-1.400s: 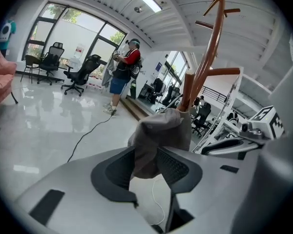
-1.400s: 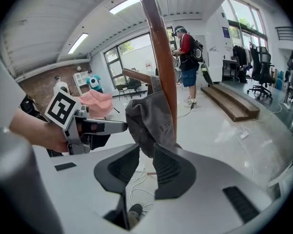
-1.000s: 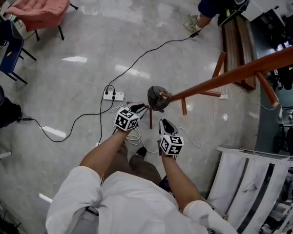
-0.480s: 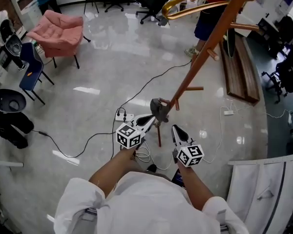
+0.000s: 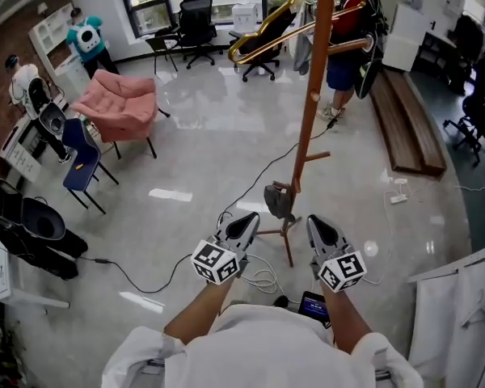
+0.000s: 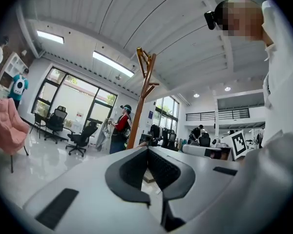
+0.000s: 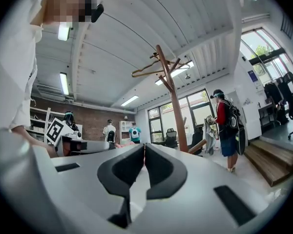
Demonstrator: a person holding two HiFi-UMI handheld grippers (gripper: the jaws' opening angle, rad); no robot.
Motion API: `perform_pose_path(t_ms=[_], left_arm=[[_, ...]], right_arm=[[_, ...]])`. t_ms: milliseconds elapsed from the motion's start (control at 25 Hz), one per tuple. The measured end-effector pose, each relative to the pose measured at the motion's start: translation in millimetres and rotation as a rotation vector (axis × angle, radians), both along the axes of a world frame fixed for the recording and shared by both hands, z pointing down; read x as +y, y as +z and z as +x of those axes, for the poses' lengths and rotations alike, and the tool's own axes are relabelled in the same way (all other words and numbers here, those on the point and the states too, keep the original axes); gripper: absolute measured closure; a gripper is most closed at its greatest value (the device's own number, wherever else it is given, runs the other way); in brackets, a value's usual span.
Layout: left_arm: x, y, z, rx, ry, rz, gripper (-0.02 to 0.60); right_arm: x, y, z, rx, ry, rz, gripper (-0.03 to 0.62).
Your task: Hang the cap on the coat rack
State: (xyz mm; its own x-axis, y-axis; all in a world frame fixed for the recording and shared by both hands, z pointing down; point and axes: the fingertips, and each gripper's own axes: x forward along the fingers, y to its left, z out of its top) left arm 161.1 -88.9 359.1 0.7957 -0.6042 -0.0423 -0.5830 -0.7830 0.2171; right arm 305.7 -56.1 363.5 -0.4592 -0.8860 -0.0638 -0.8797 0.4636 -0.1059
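The gray cap [image 5: 278,202] hangs on a low peg of the wooden coat rack [image 5: 311,95], on the pole's 9 o'clock side, just above where the legs spread onto the floor [image 5: 186,160]. It droops from the peg under its own weight and nothing else touches it, so I judge the hanging done.

My left gripper [image 5: 250,219] sits just short of the cap, which lies at about 1 o'clock from it. Its jaws are closing the last bit. In the left gripper view the tips meet with nothing between them, and only the rack [image 6: 145,94] rises beyond, at 12 o'clock. I read that as a hand with no load, folded up because there is nothing to carry.

My right gripper [image 5: 318,221] is at 3 o'clock of the left one, and the cap is at about 11 o'clock from it. Its jaws are pressed together and empty too. The right gripper view looks past them to the rack [image 7: 174,104] at 1 o'clock.

Both grippers are held low and close to my body on either side of the pole, clear of the peg, so a stray nudge should not knock the cap loose. The peg is short, so a bump to the pole seems the main risk.
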Motion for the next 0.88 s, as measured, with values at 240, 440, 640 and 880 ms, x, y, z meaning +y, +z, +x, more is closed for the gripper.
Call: perform_pose_path(t_ms=[240,440,640,880], left_arm=[[47.4,-23.0,-32.0,0.04,0.029,0.08,0.566],[78.1,-36.4,-61.0,0.064,0.043,0.088,0.566],[115.7,-29.5,-100.4,0.093,0.05,0.053,0.568],[153.7,-2.5,-116.4,0.059,0.068,0.03,0.568]], right_arm=[[45.7,-24.4,-11.3,0.016,0.027,0.061,0.569],[87.8,-44.7,-33.2,0.032,0.069,0.08,0.569],[134.9,-35.9,-71.4,0.01,0.086,0.05,0.569],[179.1,-20.1,-89.9,0.013,0.104,0.0,0.569]])
